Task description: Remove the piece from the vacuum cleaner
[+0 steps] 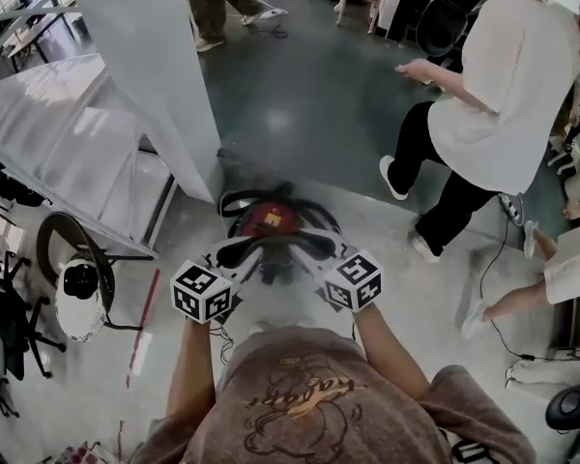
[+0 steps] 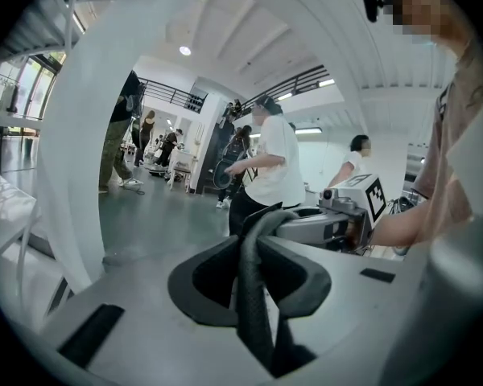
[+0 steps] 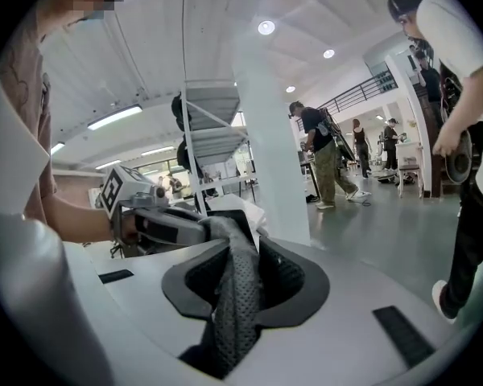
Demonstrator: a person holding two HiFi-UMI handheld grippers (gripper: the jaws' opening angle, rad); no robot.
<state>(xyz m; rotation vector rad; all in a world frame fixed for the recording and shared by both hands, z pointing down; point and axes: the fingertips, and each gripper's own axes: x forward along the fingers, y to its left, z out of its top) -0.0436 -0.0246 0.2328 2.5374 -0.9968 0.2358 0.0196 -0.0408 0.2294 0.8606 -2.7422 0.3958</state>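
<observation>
A red and black vacuum cleaner [image 1: 271, 218] stands on the floor just ahead of me. A black, mesh-textured band [image 1: 271, 246] arches over it from one gripper to the other. My left gripper [image 1: 220, 259] holds the band's left end and my right gripper [image 1: 331, 256] holds its right end. In the left gripper view the left gripper [image 2: 253, 252] is shut, with the dark band [image 2: 253, 296] running up between its pads. In the right gripper view the right gripper [image 3: 237, 272] is likewise shut on the mesh band [image 3: 233, 304]. Each gripper view shows the other gripper across the band.
A white pillar [image 1: 150, 66] and a metal stair or rack [image 1: 68, 133] stand to the left of the vacuum cleaner. A person in a white shirt [image 1: 493, 95] walks at the right, near a cable [image 1: 493, 288]. A white round appliance [image 1: 77, 298] and a red rod [image 1: 142, 327] lie at my left.
</observation>
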